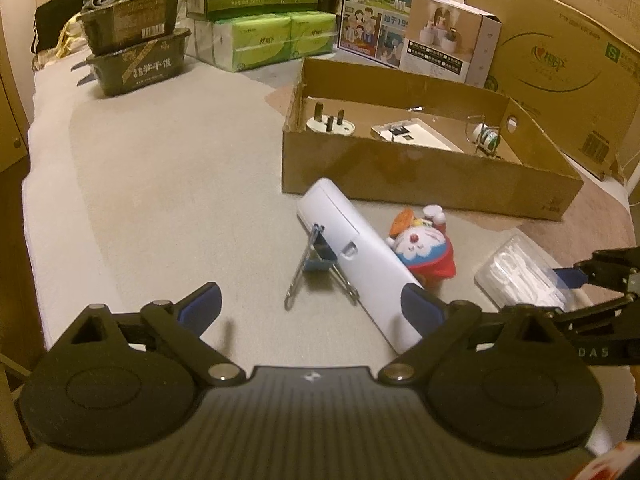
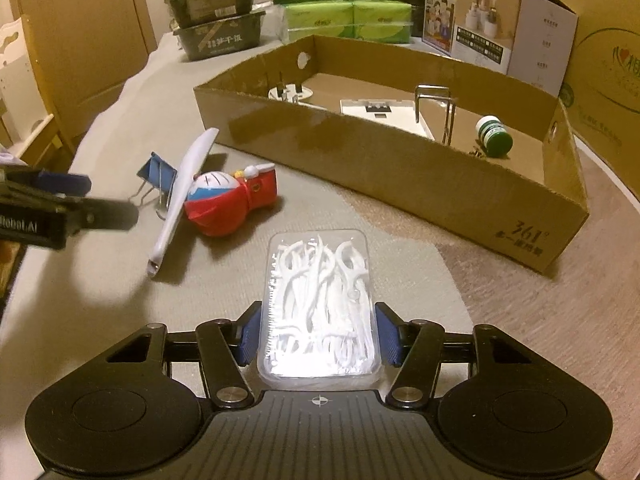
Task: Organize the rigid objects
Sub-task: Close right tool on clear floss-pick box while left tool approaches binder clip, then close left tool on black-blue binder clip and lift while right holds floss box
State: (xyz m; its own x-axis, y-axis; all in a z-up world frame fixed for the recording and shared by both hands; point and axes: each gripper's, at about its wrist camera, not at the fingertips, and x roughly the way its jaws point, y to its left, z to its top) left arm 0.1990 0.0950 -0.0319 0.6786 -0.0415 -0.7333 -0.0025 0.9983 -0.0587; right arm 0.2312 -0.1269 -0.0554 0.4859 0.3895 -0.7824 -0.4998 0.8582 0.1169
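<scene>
A clear box of white floss picks (image 2: 320,304) lies on the grey table cover, and my right gripper (image 2: 319,335) is shut on it, a blue pad against each long side. To its left lie a red and blue cartoon figurine (image 2: 236,204), a long white device (image 2: 180,196) and a blue binder clip (image 2: 158,174). My left gripper (image 1: 312,306) stands open over the near end of the white device (image 1: 352,248), its right finger beside that end. The binder clip (image 1: 320,260) props the device up. The open cardboard tray (image 2: 400,168) holds a white plug, a flat white gadget and a green bottle (image 2: 494,136).
Behind the tray stand printed cartons (image 1: 448,40), green tissue packs (image 1: 272,40) and a big cardboard box (image 1: 560,68). Two stacked black food trays (image 1: 136,48) sit at the far left. The table edge and a wooden door (image 2: 80,32) lie to the left.
</scene>
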